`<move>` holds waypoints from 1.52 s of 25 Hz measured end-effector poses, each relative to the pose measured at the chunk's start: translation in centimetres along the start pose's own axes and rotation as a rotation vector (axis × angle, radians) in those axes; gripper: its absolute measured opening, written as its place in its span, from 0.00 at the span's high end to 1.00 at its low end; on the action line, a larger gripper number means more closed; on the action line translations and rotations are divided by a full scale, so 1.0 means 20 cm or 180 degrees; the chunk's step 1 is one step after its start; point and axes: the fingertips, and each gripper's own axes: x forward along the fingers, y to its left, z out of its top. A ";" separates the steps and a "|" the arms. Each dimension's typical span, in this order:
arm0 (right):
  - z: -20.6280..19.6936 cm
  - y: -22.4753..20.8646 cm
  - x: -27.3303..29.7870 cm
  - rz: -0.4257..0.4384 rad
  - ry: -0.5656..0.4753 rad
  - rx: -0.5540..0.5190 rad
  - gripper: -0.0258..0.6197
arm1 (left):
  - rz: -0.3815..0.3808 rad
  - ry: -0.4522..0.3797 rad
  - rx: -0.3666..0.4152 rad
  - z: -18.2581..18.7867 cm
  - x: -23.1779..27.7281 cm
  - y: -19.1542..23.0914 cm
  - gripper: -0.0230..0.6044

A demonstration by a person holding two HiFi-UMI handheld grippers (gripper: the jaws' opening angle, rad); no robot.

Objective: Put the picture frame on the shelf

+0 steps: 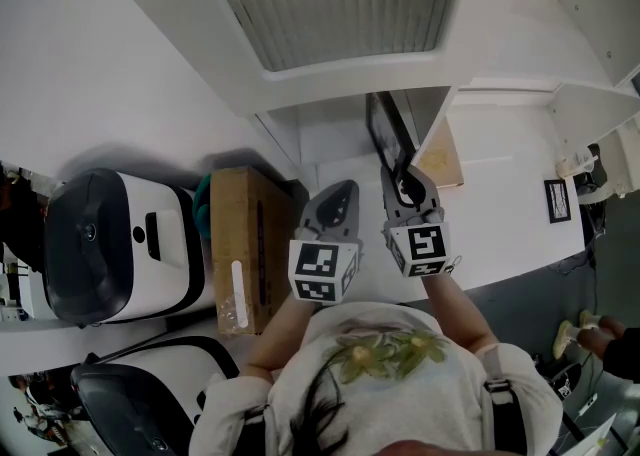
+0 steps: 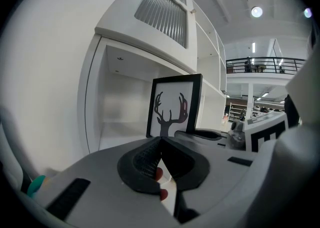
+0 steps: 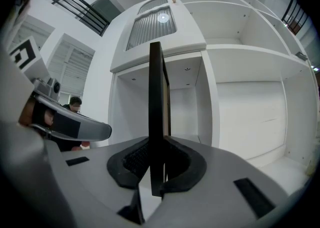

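Now the right tongs [image 3: 159,169] clamp the frame [image 3: 156,107] edge-on and upright at the near mouth of the shelf [image 3: 250,54]. The left tongs [image 2: 159,147] are clenched and empty. Ease it farther in, seat the base flat, then release.

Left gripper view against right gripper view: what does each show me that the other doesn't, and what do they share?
Only the left gripper view: the picture frame face-on, showing its dark antler print, and the left gripper with its jaws together on nothing.
Only the right gripper view: the frame edge-on, standing upright and clamped between the jaws of the right gripper.
Both: the frame itself, the white shelf unit's ribbed panel, and the open compartment beneath that panel, beyond the frame.
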 end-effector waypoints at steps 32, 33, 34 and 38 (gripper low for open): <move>0.01 -0.04 0.17 0.0004 0.0020 0.0048 0.85 | -0.0005 0.0091 -0.0045 -0.02 0.08 0.03 0.92; 0.02 -0.04 0.17 0.0010 0.0008 0.0046 0.85 | -0.0006 0.0093 -0.0048 -0.02 0.08 0.03 0.92; 0.03 -0.04 0.18 0.0014 0.0005 0.0046 0.85 | -0.0007 0.0095 -0.0049 -0.02 0.09 0.03 0.92; 0.03 -0.04 0.21 0.0031 0.0018 0.0029 0.85 | -0.0014 0.0107 -0.0054 -0.03 0.09 0.04 0.92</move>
